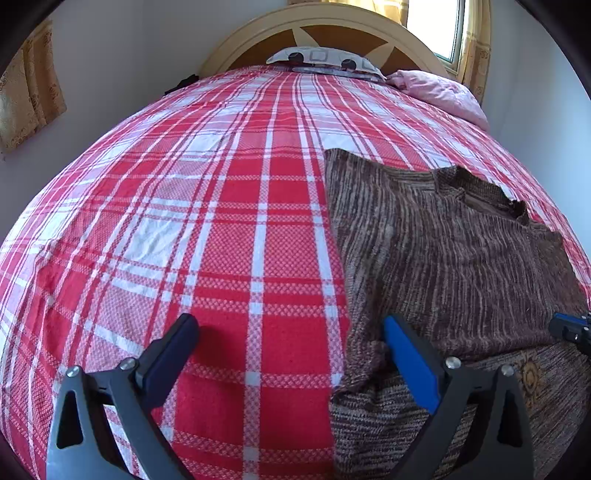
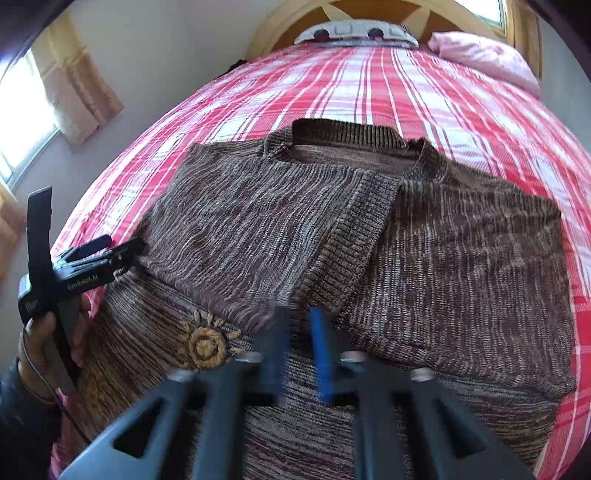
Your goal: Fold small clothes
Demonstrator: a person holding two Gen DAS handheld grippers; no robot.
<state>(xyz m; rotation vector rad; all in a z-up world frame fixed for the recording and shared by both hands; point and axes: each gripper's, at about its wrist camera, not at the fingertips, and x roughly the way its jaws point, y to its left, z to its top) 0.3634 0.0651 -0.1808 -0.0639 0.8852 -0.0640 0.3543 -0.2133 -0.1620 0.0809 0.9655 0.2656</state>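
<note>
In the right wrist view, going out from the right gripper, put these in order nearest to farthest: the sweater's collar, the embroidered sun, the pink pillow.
From the right gripper, nearest first:
1. Embroidered sun, just left of the fingers, low on the brown sweater.
2. Collar, at the sweater's far end, mid-bed.
3. Pink pillow, top right by the headboard.

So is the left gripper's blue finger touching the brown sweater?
Touching. In the left wrist view, the blue finger presses into the brown sweater at its left edge, bunching the knit around its tip.
</note>
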